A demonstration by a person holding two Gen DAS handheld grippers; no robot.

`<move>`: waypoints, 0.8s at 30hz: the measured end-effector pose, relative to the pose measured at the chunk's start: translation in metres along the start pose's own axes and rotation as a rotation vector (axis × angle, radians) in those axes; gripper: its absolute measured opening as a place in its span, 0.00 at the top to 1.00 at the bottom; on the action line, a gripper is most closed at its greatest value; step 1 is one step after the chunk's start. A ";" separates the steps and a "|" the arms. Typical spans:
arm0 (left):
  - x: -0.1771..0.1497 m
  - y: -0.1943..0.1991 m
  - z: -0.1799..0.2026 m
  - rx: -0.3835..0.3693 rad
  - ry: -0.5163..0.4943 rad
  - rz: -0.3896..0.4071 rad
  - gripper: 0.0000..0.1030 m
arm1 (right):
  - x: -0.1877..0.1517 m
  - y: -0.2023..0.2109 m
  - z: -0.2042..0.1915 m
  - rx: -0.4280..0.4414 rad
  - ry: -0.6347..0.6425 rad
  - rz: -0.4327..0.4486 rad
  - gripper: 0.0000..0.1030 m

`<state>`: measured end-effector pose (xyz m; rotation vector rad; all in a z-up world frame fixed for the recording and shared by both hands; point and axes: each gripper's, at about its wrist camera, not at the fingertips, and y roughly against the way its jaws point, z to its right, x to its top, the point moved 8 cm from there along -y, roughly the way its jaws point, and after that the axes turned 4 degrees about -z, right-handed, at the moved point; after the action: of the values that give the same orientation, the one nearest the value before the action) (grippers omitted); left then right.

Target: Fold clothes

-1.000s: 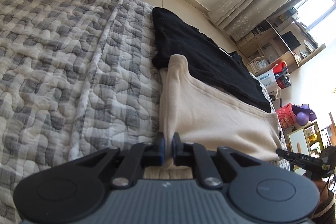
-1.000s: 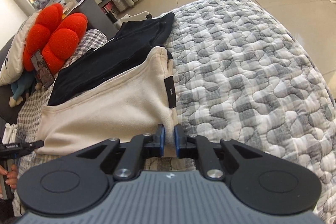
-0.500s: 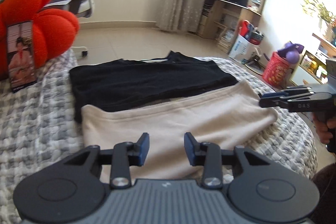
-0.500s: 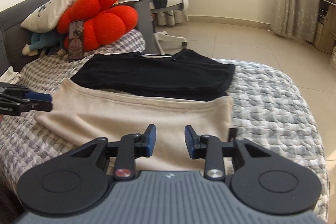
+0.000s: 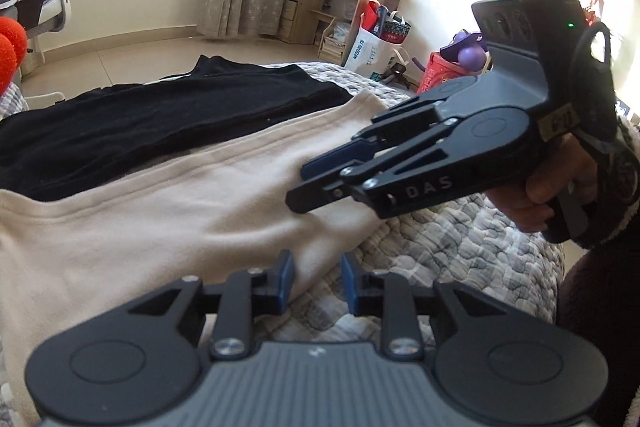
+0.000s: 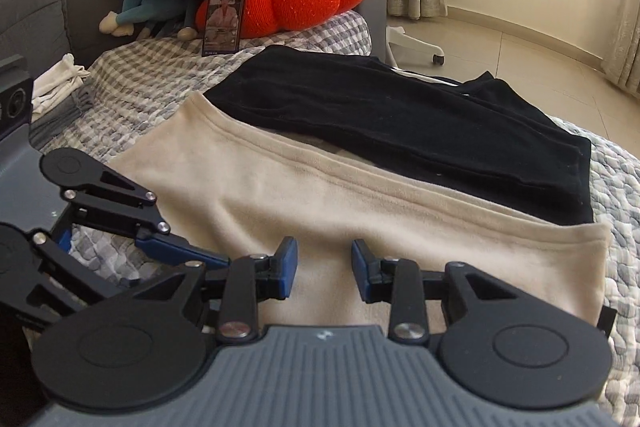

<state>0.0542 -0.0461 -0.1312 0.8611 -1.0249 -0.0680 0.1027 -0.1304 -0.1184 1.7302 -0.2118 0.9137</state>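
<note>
Above, the left gripper [image 5: 316, 285] and right gripper [image 6: 324, 269] are shown with jaws wide, empty, over the beige garment [image 6: 320, 199] beside the black garment [image 6: 400, 123].

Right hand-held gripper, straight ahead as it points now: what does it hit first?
Probably the beige garment: the right hand-held gripper, jaws open, points across it, with the black garment beyond. Its height above the fabric is unclear.
</note>
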 end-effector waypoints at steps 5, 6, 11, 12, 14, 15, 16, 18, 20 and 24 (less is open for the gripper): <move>-0.003 0.003 0.004 0.001 -0.012 0.010 0.74 | 0.021 -0.021 0.009 -0.038 0.019 0.025 0.67; -0.001 0.000 0.004 0.004 -0.017 0.010 0.74 | 0.024 -0.025 0.010 -0.038 0.020 0.029 0.67; 0.000 0.012 0.007 0.002 -0.042 0.016 0.74 | 0.037 -0.022 0.017 -0.025 -0.016 0.053 0.70; 0.001 0.017 0.005 -0.003 -0.040 0.026 0.74 | 0.037 -0.018 0.016 -0.010 -0.023 0.053 0.70; 0.001 0.025 -0.001 0.009 -0.041 0.042 0.74 | 0.035 -0.010 0.011 0.019 -0.021 0.041 0.70; 0.001 0.028 -0.004 0.019 -0.040 0.047 0.74 | 0.033 -0.009 0.007 0.035 -0.017 0.028 0.70; 0.001 0.031 -0.008 0.029 -0.038 0.050 0.74 | 0.031 -0.007 0.003 0.051 -0.013 0.015 0.70; -0.001 0.031 -0.018 0.042 -0.010 0.038 0.73 | 0.033 -0.005 -0.005 0.051 0.024 0.017 0.70; -0.001 0.032 -0.024 0.050 0.014 0.036 0.74 | 0.038 -0.005 -0.004 0.031 0.065 0.023 0.70; 0.006 0.043 -0.030 0.035 0.043 0.067 0.74 | 0.046 -0.012 0.016 0.024 0.059 -0.004 0.70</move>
<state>0.0666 -0.0016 -0.1060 0.8559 -1.0164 0.0249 0.1486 -0.1260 -0.0980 1.7225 -0.1587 0.9663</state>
